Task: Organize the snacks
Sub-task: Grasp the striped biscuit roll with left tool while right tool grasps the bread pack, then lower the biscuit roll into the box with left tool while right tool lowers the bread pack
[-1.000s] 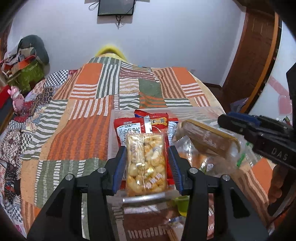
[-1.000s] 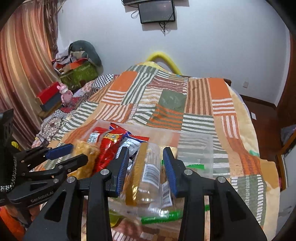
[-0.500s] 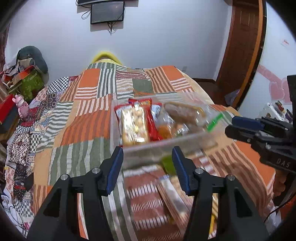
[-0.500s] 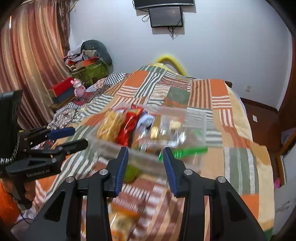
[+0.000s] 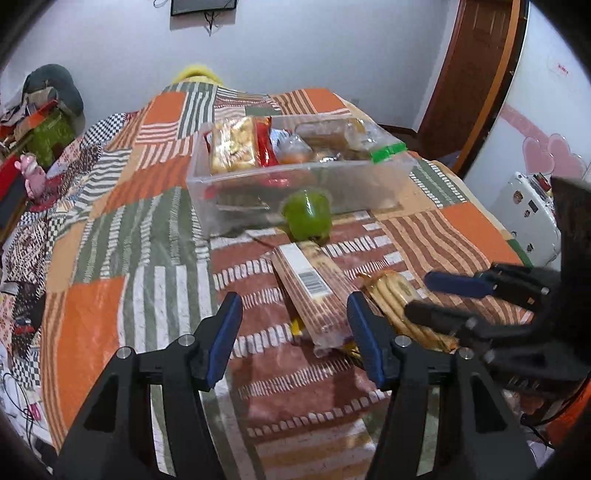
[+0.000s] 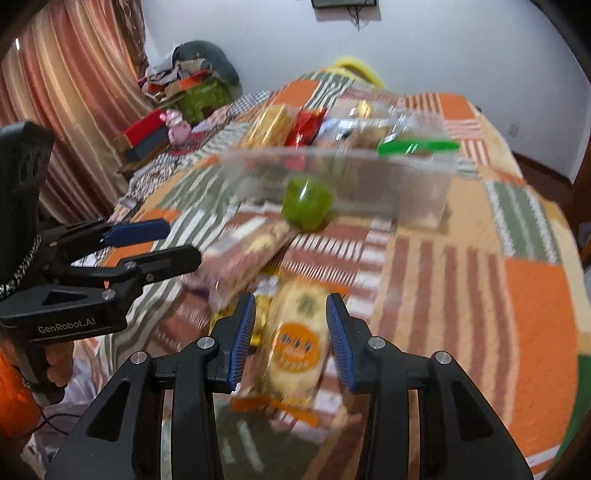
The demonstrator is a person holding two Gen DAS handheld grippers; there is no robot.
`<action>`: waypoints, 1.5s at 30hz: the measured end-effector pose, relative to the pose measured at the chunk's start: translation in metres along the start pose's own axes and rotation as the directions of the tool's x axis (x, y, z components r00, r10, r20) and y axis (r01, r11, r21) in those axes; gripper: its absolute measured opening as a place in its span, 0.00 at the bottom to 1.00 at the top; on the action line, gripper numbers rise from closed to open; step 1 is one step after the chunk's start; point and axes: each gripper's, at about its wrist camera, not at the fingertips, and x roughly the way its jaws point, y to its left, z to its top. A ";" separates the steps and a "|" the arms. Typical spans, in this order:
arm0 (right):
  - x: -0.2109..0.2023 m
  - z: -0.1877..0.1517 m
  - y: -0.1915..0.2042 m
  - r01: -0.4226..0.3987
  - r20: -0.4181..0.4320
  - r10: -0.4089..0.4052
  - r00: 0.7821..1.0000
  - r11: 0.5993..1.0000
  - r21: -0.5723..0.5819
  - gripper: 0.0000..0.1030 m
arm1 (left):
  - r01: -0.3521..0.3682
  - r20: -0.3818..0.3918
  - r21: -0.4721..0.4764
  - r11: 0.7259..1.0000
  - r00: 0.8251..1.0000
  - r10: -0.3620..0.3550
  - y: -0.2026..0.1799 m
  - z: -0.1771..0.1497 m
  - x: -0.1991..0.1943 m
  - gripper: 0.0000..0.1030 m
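Observation:
A clear plastic bin (image 5: 236, 192) on the patchwork bedspread holds several snack packs; it also shows, blurred, in the right wrist view (image 6: 424, 184). A green jelly cup (image 5: 307, 214) (image 6: 306, 206) stands just in front of it. A long brown biscuit pack (image 5: 314, 291) (image 6: 243, 258) lies nearer. My left gripper (image 5: 294, 332) is open above the biscuit pack's near end. My right gripper (image 6: 290, 339) is open around a yellow cookie pack with an orange label (image 6: 295, 347), which also shows in the left wrist view (image 5: 402, 302). The jaws stand apart from the pack.
The bedspread (image 5: 129, 258) covers the whole bed. A pink toy (image 5: 31, 171), boxes and clothes lie left of the bed. A wooden door (image 5: 476, 66) and a white appliance (image 5: 524, 210) stand to the right. A screen hangs on the far wall (image 6: 343, 3).
Both grippers have pulled back from the bin, leaving their snack packs inside it. They now hover low over the loose packs lying in front of the bin.

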 end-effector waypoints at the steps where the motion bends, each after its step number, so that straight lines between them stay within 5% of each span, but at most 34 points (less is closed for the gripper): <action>1: 0.004 -0.001 0.001 0.006 -0.008 -0.006 1.000 1.000 -0.007 0.35 | 0.010 0.001 -0.005 1.000 1.000 -0.010 -0.002 0.000 0.001 0.57; 11: 0.010 -0.009 -0.018 0.056 -0.020 -0.056 0.998 0.998 0.007 0.33 | 0.038 -0.042 0.017 0.999 0.998 -0.037 -0.020 0.009 0.033 0.58; 20: 0.008 -0.012 -0.036 0.033 0.000 -0.033 0.999 0.998 0.061 0.30 | -0.012 -0.059 0.031 0.999 0.998 0.014 -0.019 0.013 0.067 0.59; 24: 0.004 -0.010 -0.038 0.034 0.010 -0.035 0.999 0.997 0.073 0.30 | -0.064 -0.042 0.038 0.997 0.997 0.066 -0.017 0.012 0.074 0.45; 35: -0.024 0.011 -0.033 0.039 0.111 -0.046 0.993 0.997 0.070 0.30 | -0.063 0.042 0.030 0.998 0.997 0.062 -0.009 0.016 0.031 0.44; 45: -0.047 0.046 -0.040 0.058 0.218 -0.073 0.973 0.996 0.074 0.30 | -0.052 0.164 0.009 0.999 0.985 0.050 -0.008 0.051 -0.004 0.44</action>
